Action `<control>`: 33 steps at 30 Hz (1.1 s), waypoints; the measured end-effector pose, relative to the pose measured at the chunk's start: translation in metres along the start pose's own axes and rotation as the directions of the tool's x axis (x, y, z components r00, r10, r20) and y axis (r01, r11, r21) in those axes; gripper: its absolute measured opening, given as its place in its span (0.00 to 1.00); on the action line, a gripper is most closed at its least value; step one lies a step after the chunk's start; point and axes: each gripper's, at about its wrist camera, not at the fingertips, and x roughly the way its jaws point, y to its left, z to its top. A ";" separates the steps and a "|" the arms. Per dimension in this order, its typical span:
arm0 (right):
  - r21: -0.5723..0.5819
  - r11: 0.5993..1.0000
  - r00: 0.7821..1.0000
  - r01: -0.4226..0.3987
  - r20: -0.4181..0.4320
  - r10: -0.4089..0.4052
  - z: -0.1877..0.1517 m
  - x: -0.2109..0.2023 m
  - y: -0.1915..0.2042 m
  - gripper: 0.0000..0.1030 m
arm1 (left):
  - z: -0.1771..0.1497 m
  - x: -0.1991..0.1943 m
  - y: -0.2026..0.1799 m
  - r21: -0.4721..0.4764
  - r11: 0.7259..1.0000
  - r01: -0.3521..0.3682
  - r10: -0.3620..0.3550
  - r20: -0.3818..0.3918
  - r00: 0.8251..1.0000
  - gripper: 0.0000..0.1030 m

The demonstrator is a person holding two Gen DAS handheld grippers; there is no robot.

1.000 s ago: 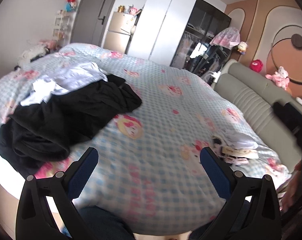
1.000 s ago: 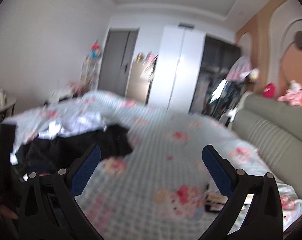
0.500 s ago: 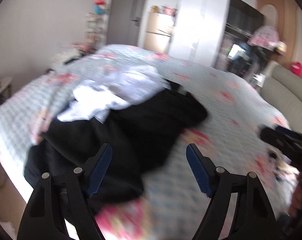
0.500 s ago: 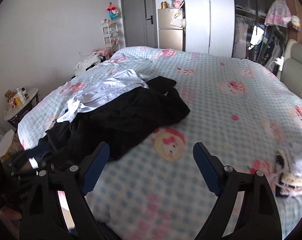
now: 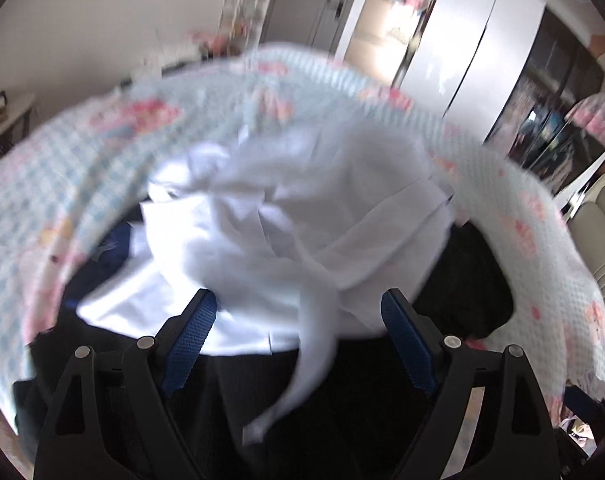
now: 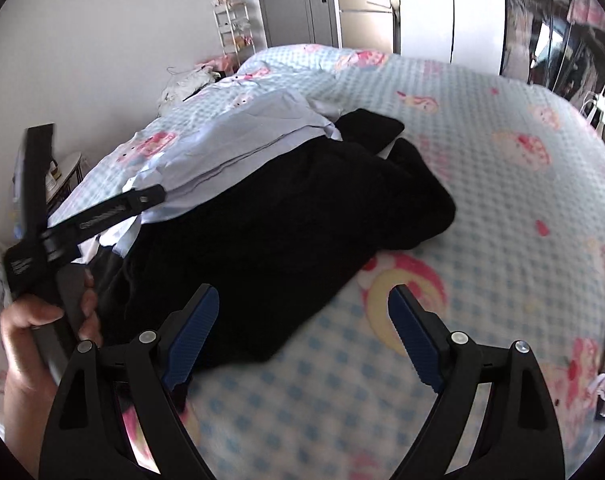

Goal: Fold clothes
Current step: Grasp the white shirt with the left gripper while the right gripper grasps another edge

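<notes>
A pile of clothes lies on the bed: a crumpled white shirt (image 5: 286,236) on top of a black garment (image 5: 342,396). My left gripper (image 5: 298,320) hovers open just over the white shirt, its blue pads to either side of a loose strip of white cloth. From the right wrist view the same white shirt (image 6: 242,140) lies behind the black garment (image 6: 286,232). My right gripper (image 6: 302,320) is open over the near edge of the black garment, nothing between its fingers. The left gripper (image 6: 142,204), held by a hand (image 6: 30,344), reaches in over the shirt from the left.
The bed has a light blue checked cover with pink cartoon prints (image 6: 482,160). A wardrobe (image 6: 422,8), a door and a small shelf stand behind it. A side table (image 6: 66,168) is at the left. A beige padded headboard (image 5: 598,240) runs along the right.
Both grippers have moved left and closer to the clothes pile. The left one now hangs right over the white shirt; the right one has come down toward the black garment's edge.
</notes>
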 end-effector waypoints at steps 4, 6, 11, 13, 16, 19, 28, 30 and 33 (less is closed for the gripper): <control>-0.004 1.000 1.000 -0.011 -0.015 0.011 0.000 0.010 0.006 0.86 | -0.011 -0.017 0.000 0.020 1.000 0.017 -0.018 0.035 0.999 0.35; -0.008 1.000 1.000 -0.011 -0.022 0.011 -0.002 0.014 0.008 0.86 | -0.017 -0.025 0.001 0.031 0.999 0.025 -0.027 0.053 0.998 0.25; 0.006 1.000 0.999 -0.008 -0.039 0.008 -0.003 0.014 0.011 0.86 | -0.031 -0.046 0.001 0.057 0.997 0.045 -0.051 0.098 0.994 0.11; -0.002 1.000 0.999 -0.016 -0.034 0.016 -0.001 0.009 0.018 0.86 | -0.040 -0.067 -0.003 0.073 0.994 0.085 -0.093 0.112 0.989 0.03; -0.015 0.999 0.999 -0.029 -0.023 0.029 -0.001 0.002 0.028 0.86 | -0.057 -0.099 -0.012 0.145 0.980 0.139 -0.159 0.136 0.978 0.02; -0.002 0.999 0.998 -0.054 -0.021 0.054 0.000 -0.001 0.036 0.86 | -0.073 -0.111 -0.021 0.183 0.976 0.122 -0.149 0.138 0.979 0.01; -0.003 0.992 0.991 -0.128 -0.052 0.127 0.034 0.032 0.060 0.92 | -0.051 -0.099 0.009 0.098 0.995 0.002 -0.016 0.143 0.990 0.34; 0.022 0.989 0.987 -0.149 -0.065 0.150 0.041 0.048 0.062 0.92 | -0.039 -0.091 0.024 0.060 0.998 0.016 -0.025 0.147 0.989 0.58; 0.058 0.982 0.979 -0.178 -0.089 0.182 0.052 0.074 0.066 0.92 | -0.028 -0.076 0.037 0.029 1.000 0.007 -0.012 0.157 0.988 0.58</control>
